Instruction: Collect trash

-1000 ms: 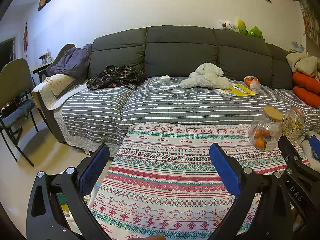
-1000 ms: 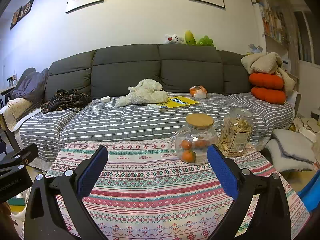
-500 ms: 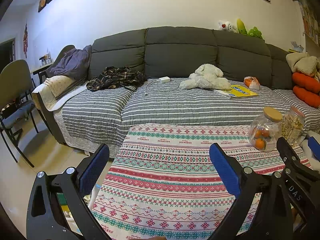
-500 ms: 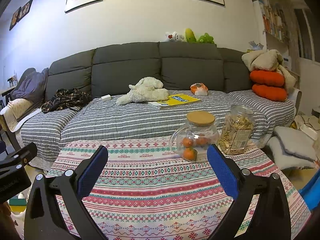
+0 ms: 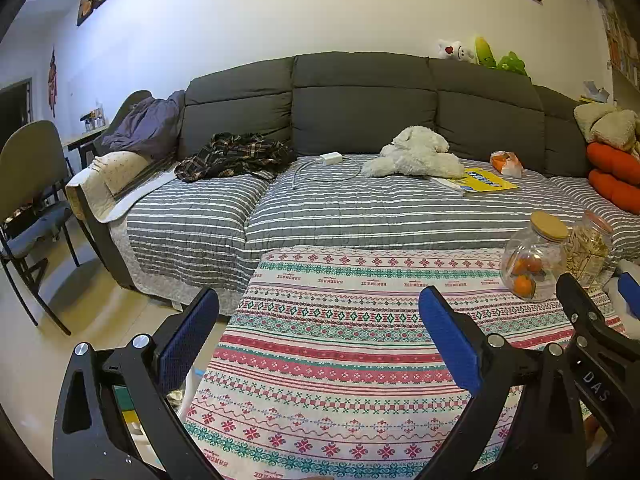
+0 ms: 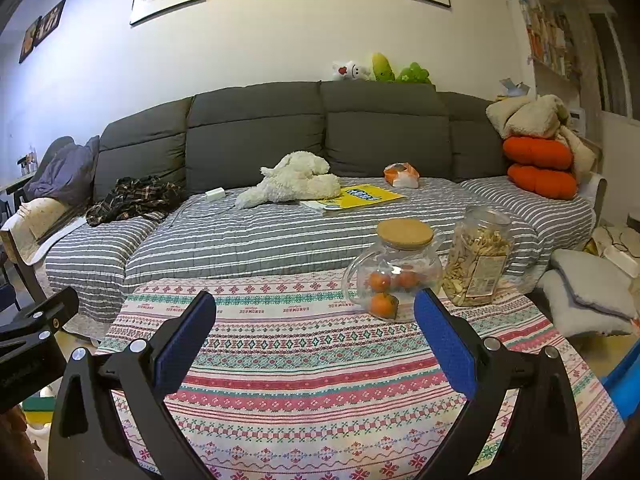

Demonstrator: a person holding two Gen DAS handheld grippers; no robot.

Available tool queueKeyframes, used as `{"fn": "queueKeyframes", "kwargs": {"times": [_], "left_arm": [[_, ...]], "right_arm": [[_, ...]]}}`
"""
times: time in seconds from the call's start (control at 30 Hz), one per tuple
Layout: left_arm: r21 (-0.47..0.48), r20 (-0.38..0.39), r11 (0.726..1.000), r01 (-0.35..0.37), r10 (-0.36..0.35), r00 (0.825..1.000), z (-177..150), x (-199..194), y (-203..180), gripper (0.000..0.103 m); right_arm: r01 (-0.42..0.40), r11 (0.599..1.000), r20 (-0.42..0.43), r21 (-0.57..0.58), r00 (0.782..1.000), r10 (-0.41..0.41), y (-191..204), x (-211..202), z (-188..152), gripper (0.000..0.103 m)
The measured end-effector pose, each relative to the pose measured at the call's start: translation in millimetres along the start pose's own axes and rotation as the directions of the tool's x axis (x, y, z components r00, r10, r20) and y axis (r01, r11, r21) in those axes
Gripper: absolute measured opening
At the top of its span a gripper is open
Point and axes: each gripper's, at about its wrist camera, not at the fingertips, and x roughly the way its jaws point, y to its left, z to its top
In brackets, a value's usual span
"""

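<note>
**Both tongs spread wide above the patterned desk**

Left wrist view: my left tongs (image 5: 318, 312) hang spread wide with nothing between the blue pads, over the desk (image 5: 340, 360) and its patterned cloth. My right tongs (image 6: 314, 316) are just as wide apart and empty. A lidded glass jar (image 6: 394, 276) of oranges stands on the far right part of the desk, touching or just beside a snack jar (image 6: 478, 256). Likely trash, an orange-and-white bag (image 6: 401, 175) lies on the sofa (image 6: 280, 236) beyond, near a yellow book (image 6: 360, 196) and a white plush toy (image 6: 292, 178).
</note>
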Motion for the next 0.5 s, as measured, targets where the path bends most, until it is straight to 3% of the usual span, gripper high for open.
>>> {"fn": "queueKeyframes", "kwargs": {"times": [0.2, 0.37, 0.5], "left_arm": [[0.052, 0.032, 0.999, 0.01, -0.012, 0.999, -2.0, -5.0, -5.7, 0.086], [0.042, 0.041, 0.999, 0.034, -0.035, 0.999, -2.1, -5.9, -3.5, 0.085], [0.013, 0.053, 0.999, 0.036, -0.036, 0.998, 0.0, -8.5, 0.3, 0.096]], "right_arm": [[-0.005, 1.0, -0.005, -0.001, 1.0, 0.005, 0.2, 0.4, -0.7, 0.096], [-0.003, 1.0, -0.007, 0.004, 1.0, 0.003, -0.6, 0.0, -1.0, 0.096], [0.0, 1.0, -0.002, 0.012, 1.0, 0.0, -2.2, -2.0, -0.7, 0.096]]}}
